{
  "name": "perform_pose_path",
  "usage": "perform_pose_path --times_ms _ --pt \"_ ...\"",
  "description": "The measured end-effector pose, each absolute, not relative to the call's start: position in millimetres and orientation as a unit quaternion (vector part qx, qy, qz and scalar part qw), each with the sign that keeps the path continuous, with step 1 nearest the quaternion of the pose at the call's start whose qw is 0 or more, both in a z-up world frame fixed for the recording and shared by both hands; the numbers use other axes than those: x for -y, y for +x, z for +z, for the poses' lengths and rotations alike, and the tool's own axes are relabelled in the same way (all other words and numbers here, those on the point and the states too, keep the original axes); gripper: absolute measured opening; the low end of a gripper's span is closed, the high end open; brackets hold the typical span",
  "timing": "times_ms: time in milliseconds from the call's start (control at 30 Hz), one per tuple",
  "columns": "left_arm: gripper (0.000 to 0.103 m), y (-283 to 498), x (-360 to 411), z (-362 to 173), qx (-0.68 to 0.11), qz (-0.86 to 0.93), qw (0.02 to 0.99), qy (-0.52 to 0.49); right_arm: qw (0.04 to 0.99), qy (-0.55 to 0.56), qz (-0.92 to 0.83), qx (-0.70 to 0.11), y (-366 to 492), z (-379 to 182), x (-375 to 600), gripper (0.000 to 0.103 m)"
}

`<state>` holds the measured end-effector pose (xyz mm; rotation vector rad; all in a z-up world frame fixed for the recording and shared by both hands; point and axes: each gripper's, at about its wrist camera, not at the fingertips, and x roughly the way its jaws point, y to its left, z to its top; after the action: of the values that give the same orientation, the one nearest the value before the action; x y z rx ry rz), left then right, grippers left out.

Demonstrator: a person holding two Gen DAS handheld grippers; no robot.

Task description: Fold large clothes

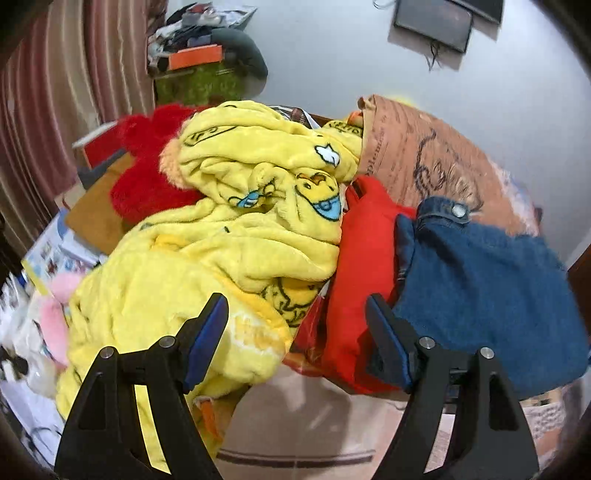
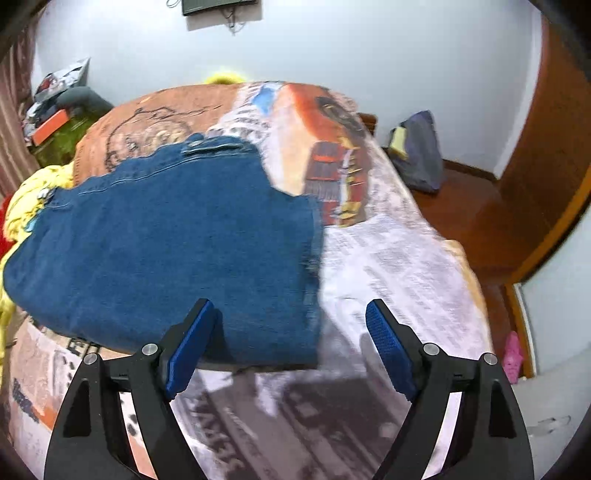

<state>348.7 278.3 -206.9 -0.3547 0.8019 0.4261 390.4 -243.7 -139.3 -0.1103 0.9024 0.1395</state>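
Home bedroom. Bed (image 2: 406, 258) covered with a printed blanket, clothes piled on it: yellow fleece (image 1: 229, 236), red garment (image 1: 362, 258), denim piece (image 2: 166, 240). Striped curtain (image 1: 55, 110) on one side, wall-mounted screen (image 1: 436, 22) on pale wall, cluttered shelf (image 1: 199, 51) in the corner. Wooden floor (image 2: 472, 218) and wooden door frame (image 2: 546, 147), bag (image 2: 421, 151) by the wall.

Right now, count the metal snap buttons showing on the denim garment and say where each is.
2. One snap sits on the tab at the far top edge of the denim garment; another snap glints at its left edge, beside the yellow blanket. Folds may hide more.
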Motion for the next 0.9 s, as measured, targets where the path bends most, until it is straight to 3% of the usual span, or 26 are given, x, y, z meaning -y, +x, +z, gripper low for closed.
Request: perform_pose_path --times_ms 233,600,700,900 --pt "0.077 335 -260 -211 -0.401 0.113 0.871 -0.26 0.906 -0.033 0.086 -0.413 382 -118 245 0.081" --pt "0.076 353 -224 -268 -0.43 -0.025 0.787 -0.442 0.895 -0.053 0.148 -0.417 380 -128 194 0.081" --pt "0.066 359 -220 -275 -0.411 -0.062 0.766 -0.491 0.89 -0.066 0.156 -0.424 379 -138 183 0.081" --pt "0.064 384 -215 -283 -0.418 -0.018 0.782 -0.462 0.88 -0.079 0.162 -0.439 380 -153 172 0.081"
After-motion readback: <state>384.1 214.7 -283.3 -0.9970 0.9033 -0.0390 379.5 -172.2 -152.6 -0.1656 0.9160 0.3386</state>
